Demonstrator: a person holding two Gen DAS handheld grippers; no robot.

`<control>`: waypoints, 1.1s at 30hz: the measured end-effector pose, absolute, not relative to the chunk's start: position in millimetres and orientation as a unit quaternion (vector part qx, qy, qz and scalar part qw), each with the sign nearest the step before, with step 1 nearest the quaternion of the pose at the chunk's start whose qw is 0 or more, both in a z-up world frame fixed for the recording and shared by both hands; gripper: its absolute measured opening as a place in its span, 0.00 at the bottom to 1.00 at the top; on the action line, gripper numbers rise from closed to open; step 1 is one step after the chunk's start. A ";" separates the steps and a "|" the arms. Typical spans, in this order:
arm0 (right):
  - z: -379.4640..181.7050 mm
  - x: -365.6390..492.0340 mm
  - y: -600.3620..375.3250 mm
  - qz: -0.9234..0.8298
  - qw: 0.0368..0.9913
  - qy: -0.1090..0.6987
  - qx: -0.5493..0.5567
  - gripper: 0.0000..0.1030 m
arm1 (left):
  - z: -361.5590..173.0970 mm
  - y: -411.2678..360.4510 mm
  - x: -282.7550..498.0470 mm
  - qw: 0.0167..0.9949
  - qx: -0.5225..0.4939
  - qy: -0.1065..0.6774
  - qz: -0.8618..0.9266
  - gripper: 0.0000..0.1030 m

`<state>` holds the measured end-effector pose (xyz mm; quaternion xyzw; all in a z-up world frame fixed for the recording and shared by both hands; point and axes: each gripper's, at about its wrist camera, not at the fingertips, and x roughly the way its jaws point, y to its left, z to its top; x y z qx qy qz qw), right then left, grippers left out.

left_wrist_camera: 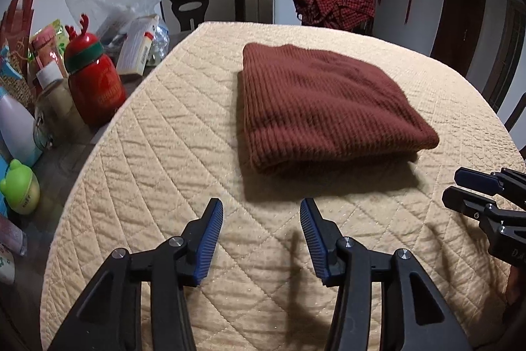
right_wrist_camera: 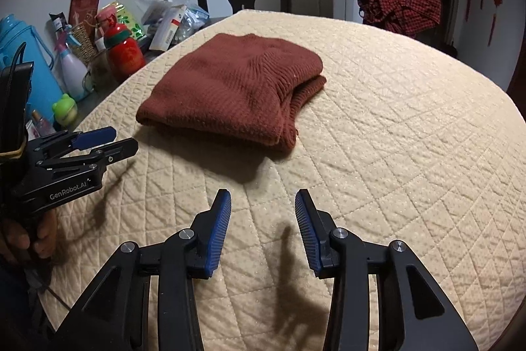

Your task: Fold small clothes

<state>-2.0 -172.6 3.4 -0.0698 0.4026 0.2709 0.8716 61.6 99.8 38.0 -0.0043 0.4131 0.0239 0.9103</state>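
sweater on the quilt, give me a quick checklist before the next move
1. Sweater folded into a compact stack: ok.
2. Stack lies wholly on the quilted cover, away from its edges: ok.
3. Left gripper jaws open, nothing between them: ok.
4. Right gripper jaws open, nothing between them: ok.
5. Edges aligned: not ok, ribbed layers stick out at the right corner.
6. Red bottle and clutter off the quilt: ok.
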 end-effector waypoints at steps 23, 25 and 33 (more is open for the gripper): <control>-10.9 -3.5 -167.7 0.250 0.871 0.412 -0.099 0.46 | 28.0 97.4 69.0 0.900 -0.004 0.436 0.004 0.67; -10.7 -3.5 -167.4 0.250 0.871 0.412 -0.099 0.46 | 28.1 96.2 69.6 0.900 0.000 0.436 0.006 0.67; -10.8 -3.7 -167.0 0.250 0.871 0.412 -0.098 0.47 | 27.8 97.9 69.4 0.900 -0.003 0.437 0.005 0.70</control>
